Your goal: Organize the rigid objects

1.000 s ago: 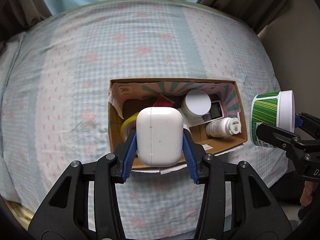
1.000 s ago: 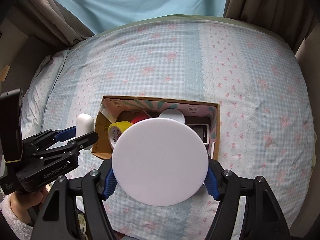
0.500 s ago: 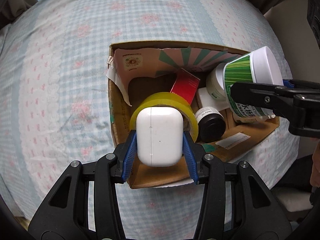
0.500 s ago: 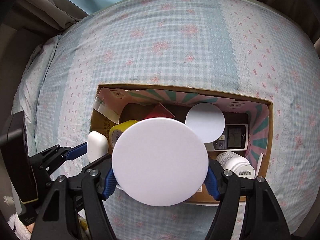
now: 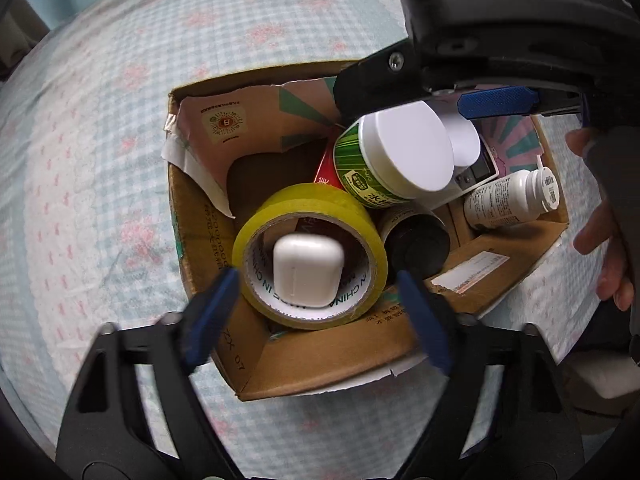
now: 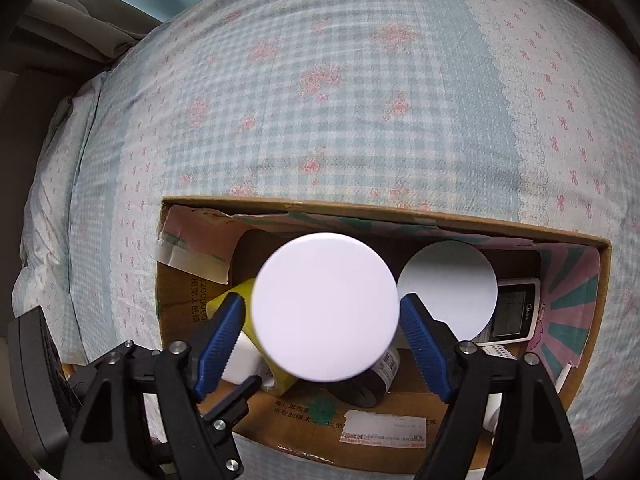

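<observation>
A cardboard box (image 5: 316,354) lies on the bed. My left gripper (image 5: 316,300) is open above its near left corner. The white earbud case (image 5: 308,270) is free of the fingers, in the hole of the yellow tape roll (image 5: 276,216). My right gripper (image 6: 324,330) is open over the box. The green jar with a white lid (image 6: 326,306) sits loose between its fingers; in the left wrist view the jar (image 5: 396,160) is tilted in the box (image 6: 400,412), beside the tape roll (image 6: 236,296).
The box also holds a second white-lidded jar (image 6: 448,284), a remote with a display (image 6: 514,314), a white pill bottle (image 5: 508,196), a black-capped jar (image 5: 418,242) and a red packet (image 5: 326,168). The checked bedspread (image 6: 340,100) surrounds the box.
Both grippers moved down over the box and opened. The earbud case left the left fingers and dropped into the tape roll. The green jar left the right fingers and lies in the box.
</observation>
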Demonstrator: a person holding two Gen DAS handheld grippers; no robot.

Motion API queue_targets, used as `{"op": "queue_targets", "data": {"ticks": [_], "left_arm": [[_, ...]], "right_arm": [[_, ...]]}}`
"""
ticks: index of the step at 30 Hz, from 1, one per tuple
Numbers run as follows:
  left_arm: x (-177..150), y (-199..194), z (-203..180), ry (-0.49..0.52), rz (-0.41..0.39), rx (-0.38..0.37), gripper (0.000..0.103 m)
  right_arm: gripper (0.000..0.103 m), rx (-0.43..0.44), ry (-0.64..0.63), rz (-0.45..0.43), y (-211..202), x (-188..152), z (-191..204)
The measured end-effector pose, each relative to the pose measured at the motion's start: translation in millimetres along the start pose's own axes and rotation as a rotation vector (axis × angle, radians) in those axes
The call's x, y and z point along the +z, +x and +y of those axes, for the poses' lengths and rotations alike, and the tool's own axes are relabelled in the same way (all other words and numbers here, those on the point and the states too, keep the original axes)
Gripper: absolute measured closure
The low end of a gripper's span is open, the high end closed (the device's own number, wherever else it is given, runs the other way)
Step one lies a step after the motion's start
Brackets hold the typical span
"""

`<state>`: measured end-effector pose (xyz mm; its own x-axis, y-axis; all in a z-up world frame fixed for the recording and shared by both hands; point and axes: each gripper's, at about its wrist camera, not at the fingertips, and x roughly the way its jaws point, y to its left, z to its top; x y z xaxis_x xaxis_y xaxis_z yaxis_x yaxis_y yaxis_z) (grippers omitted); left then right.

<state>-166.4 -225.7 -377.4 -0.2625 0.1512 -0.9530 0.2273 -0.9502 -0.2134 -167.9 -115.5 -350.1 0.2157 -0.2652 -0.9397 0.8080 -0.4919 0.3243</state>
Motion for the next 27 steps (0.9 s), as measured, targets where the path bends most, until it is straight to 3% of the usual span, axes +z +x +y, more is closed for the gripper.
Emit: {"op": "queue_targets", "data": {"ticks": [1,3,7,16,27], "left_arm": [[-2,-4,-1,-0.010,-0.007,-0.034,0.000],[-5,-8,-5,-0.009,-0.007,0.004,0.000],[-14,-15,-5,-0.021,-0.006,-0.003,0.000],[-26,-47,-12,-0.033,-0.054,0.020,0.000],[-30,-122,-43,-0.033,-0.170,0.103,0.000]], "right_arm": [[0.000,0.000,-0.003,-0.012,-4,1,0],[0.000,-0.043,-0.022,-0.004,-10,1,1],[0.000,-0.102,-0.033,-0.033,-25,-7,-4],[0.000,-0.073,-0.004,-0.056,-61,-32,-8],[0.000,-0.049,-0.034,-0.175,-141,-70,-11]]}}
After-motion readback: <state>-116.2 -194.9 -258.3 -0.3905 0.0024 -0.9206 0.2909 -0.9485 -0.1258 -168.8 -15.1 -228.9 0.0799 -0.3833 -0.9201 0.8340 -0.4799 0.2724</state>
